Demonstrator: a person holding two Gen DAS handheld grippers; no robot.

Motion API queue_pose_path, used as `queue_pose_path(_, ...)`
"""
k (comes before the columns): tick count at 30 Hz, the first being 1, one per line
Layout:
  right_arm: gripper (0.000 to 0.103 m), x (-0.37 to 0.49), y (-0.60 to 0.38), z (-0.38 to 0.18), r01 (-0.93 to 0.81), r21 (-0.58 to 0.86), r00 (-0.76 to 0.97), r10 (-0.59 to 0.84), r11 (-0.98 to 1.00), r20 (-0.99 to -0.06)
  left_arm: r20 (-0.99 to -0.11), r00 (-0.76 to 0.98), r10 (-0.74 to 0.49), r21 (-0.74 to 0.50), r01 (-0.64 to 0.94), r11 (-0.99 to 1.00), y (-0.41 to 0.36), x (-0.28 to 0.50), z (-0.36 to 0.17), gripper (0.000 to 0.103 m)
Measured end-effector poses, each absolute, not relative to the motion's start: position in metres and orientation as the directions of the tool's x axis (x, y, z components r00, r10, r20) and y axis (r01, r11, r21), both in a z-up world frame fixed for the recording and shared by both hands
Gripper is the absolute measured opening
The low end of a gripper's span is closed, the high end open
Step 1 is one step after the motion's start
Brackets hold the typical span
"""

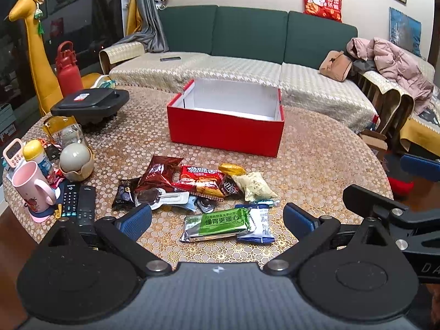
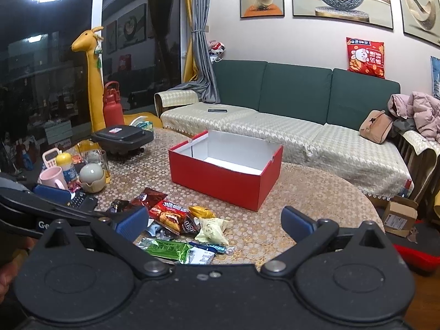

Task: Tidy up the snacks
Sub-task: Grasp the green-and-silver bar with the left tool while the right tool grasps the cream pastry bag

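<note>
Nothing is sorted yet: my left gripper and right gripper hang spread and empty, snack pile loose, red box bare.

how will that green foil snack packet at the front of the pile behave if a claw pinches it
The green foil packet lies flat and blocky, so it probably holds a firm bar and should stay fairly stiff when lifted. Its glossy wrapper looks slippery, and the crimped ends would likely crumple if pinched there. It overlaps the white and blue packet, which may shift with it.
</note>
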State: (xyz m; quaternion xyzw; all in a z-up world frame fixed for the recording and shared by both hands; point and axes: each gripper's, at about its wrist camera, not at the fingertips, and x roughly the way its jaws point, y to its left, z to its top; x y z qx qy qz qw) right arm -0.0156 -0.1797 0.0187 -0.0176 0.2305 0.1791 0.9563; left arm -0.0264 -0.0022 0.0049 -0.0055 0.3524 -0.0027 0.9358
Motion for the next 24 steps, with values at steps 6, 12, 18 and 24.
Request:
queue_pose_path(6,0.102,0.008,-0.181,-0.001,-0.365,0.043,0.792,0.335,0.93,-0.511,-0.702,0.712,-0.019,-0.041,-0.013,0.999,0.014,-0.004,-0.019,0.102)
queue_pose_path(12,0.099,0.042,-0.18,-0.039,-0.395,0.052,0.697,0.336,0.917,-0.634,-0.761,0.649,-0.03,-0.073,-0.04,0.997,0.034,0.021,-0.051,0.102)
queue_pose_path(18,0.096,0.092,-0.174,-0.06,-0.373,0.14,0.616,0.358,0.917,-0.702,-0.793,0.604,-0.073,-0.092,0.001,0.996,0.033,0.045,-0.075,0.102)
queue_pose_path(24,0.093,0.136,-0.161,-0.078,-0.385,0.168,0.563,0.375,0.908,-0.737,-0.859,0.501,-0.101,-0.191,-0.131,0.973,0.052,0.081,-0.098,0.101)
